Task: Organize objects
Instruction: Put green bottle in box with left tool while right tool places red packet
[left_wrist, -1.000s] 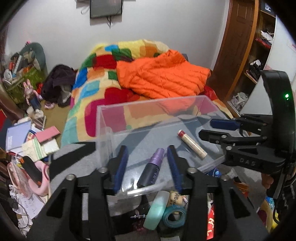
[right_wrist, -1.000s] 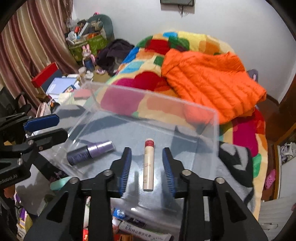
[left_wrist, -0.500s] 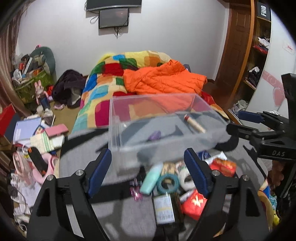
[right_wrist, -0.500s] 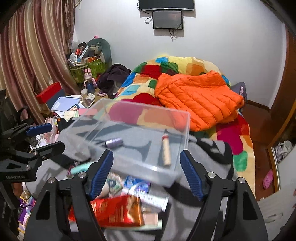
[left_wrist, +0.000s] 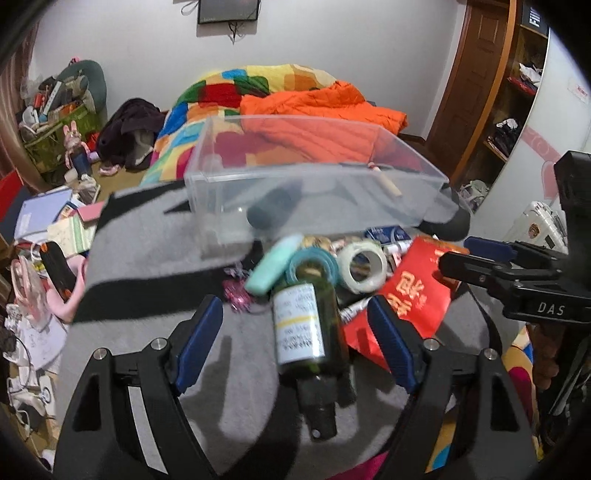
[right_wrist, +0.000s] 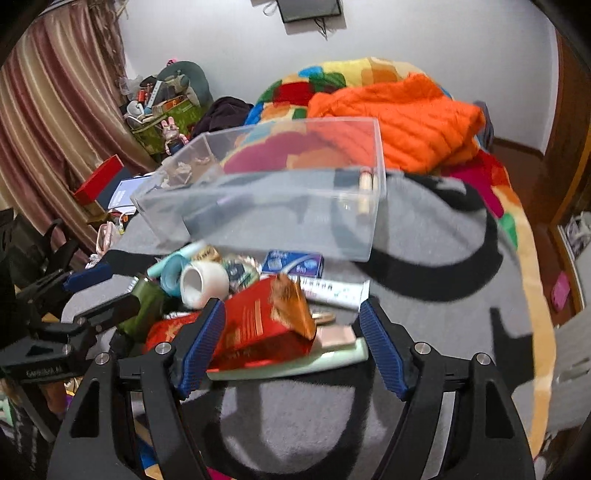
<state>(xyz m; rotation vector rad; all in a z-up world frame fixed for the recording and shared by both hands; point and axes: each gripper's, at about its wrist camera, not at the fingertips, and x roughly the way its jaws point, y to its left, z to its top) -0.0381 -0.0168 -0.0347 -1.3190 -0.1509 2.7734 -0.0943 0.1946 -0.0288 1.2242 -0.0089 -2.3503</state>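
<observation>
On the grey blanket (left_wrist: 147, 236) before the clear box (left_wrist: 303, 192), we hold both grippers' fingers apart and empty, left gripper (left_wrist: 295, 339) framing the green bottle (left_wrist: 310, 325), right gripper (right_wrist: 291, 343) framing the red packet (right_wrist: 258, 328), seemingly next for boxing.

Left claw (left_wrist: 295, 339) spread wide, empty, right claw (right_wrist: 291, 343) likewise spread wide, empty

Dark green bottle (left_wrist: 312, 325), red packet (right_wrist: 258, 328), grey-and-black blanket (right_wrist: 424, 236)
</observation>
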